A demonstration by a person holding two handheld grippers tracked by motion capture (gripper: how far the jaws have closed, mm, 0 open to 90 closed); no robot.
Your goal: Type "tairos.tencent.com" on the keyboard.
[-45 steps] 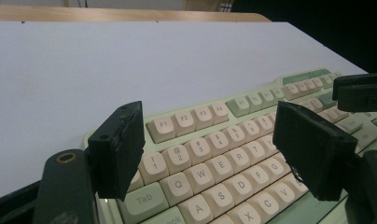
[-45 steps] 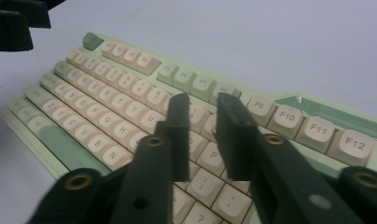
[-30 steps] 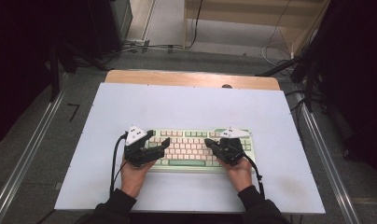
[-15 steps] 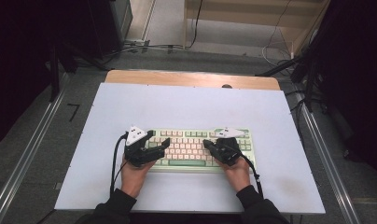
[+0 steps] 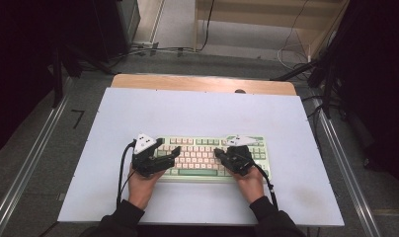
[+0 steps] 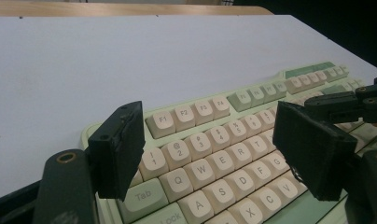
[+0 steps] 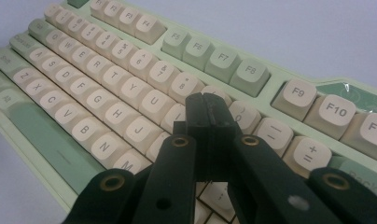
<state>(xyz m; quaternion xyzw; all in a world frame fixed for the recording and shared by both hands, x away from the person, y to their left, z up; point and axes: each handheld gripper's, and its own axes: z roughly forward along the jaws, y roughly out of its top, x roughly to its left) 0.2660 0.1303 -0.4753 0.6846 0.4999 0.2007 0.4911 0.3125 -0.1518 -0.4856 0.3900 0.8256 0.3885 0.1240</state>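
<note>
A pale green keyboard (image 5: pixel 197 147) with cream keys lies on the white table top (image 5: pixel 202 113), near its front edge. My left gripper (image 5: pixel 174 153) hovers over the keyboard's left end with its jaws wide apart and nothing between them. In the left gripper view (image 6: pixel 214 149) the number and QWERTY rows (image 6: pixel 210 140) sit below the gap. My right gripper (image 5: pixel 218 153) is over the right half, pointing left. In the right gripper view (image 7: pixel 206 109) its jaws are pressed together, with the tips just above the keys near the number row (image 7: pixel 130 60); I cannot tell if they touch.
A wooden strip (image 5: pixel 202 83) runs along the table's far edge. Metal rails (image 5: pixel 29 163) flank the table on the floor at both sides. Cables (image 5: pixel 153 49) lie on the floor behind. A wide stretch of bare table lies beyond the keyboard.
My right gripper has drifted slightly left and forward over the keys. My left gripper has stayed nearly still.
</note>
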